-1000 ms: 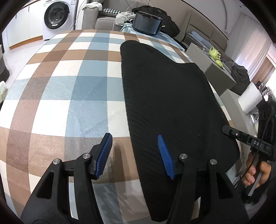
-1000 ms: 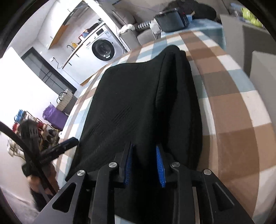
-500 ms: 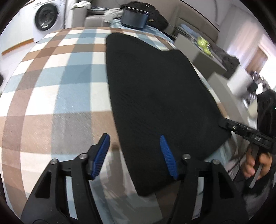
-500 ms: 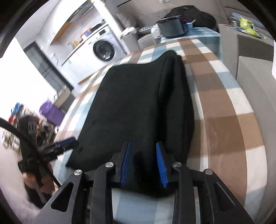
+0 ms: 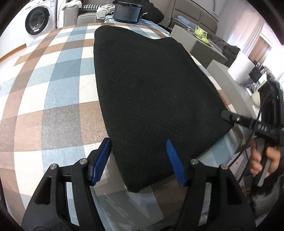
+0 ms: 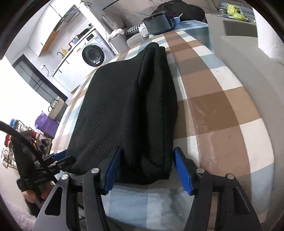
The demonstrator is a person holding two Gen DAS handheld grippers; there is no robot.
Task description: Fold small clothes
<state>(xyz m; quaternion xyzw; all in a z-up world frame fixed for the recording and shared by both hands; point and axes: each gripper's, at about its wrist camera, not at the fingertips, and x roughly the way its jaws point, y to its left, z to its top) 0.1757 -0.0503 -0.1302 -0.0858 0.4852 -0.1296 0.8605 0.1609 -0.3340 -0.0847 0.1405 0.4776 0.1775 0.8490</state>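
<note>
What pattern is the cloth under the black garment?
The tablecloth is checked in brown, light blue and white; the left wrist view shows it best.

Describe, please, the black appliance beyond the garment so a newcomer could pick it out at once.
Start at the checked tablecloth with the black garment laid lengthwise. Past the garment's far tip stands the black appliance, lidded. Unlike the soft dark bag behind it, it is rigid and glossy.

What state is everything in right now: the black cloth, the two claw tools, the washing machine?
Black garment: folded lengthwise, lying flat on the checked tablecloth.
Left gripper: open, at the garment's near corner.
Right gripper: jaws just opened, garment released between them.
Washing machine: door shut.
</note>
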